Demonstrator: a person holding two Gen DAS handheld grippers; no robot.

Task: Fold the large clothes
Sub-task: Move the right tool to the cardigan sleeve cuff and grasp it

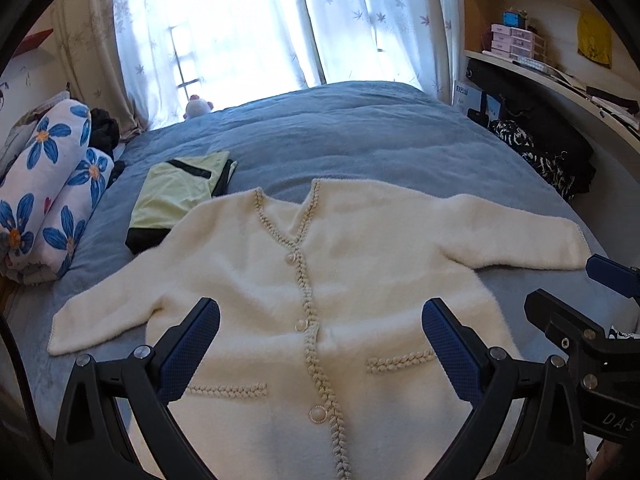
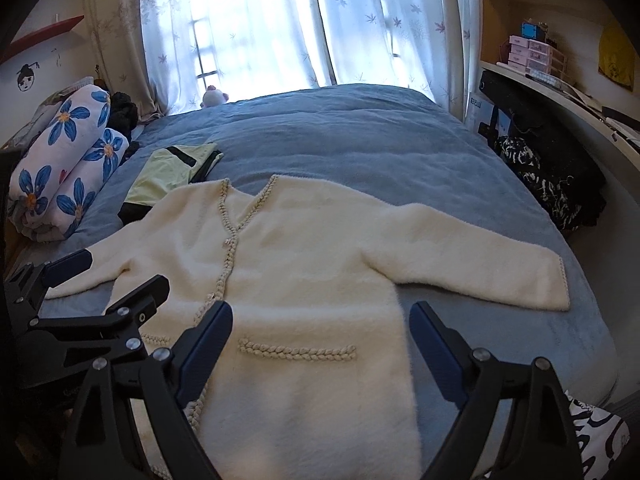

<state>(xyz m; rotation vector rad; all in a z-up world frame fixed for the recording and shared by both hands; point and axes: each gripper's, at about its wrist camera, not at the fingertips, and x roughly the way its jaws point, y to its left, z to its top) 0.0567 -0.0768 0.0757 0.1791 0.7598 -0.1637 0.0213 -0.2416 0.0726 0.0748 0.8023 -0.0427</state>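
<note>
Between and just beyond both sets of jaws, the cream cardigan (image 1: 320, 280) is laid out flat on the blue bed (image 1: 340, 132), front side up and buttoned, collar pointing away toward the window and hem closest in. So the long axis of the body is lined up pretty much straight ahead of the jaws, with the two sleeves stuck out sideways across that line.

The left gripper (image 1: 320, 344) is seen spread wide with nothing pinched; only the button placket and the pocket trim are framed between the pads, and those look to be below, not touched. Same deal for the right gripper (image 2: 322, 344): jaws released, nothing held, hovered over the pocket side of the body.

As for who's nearer what: the sleeve on the left (image 1: 104, 320) is sprawled out past the left jaws, and the sleeve on the right (image 2: 480, 260) is stretched out beyond the right jaws, so each sleeve could probably be handled by its own side. No fold seems to be started yet.

Off to the far left of the jaws, a pale green garment (image 1: 180, 196) already folded is parked under the cardigan's shoulder, next to a flowered quilt roll (image 1: 52, 200).
</note>
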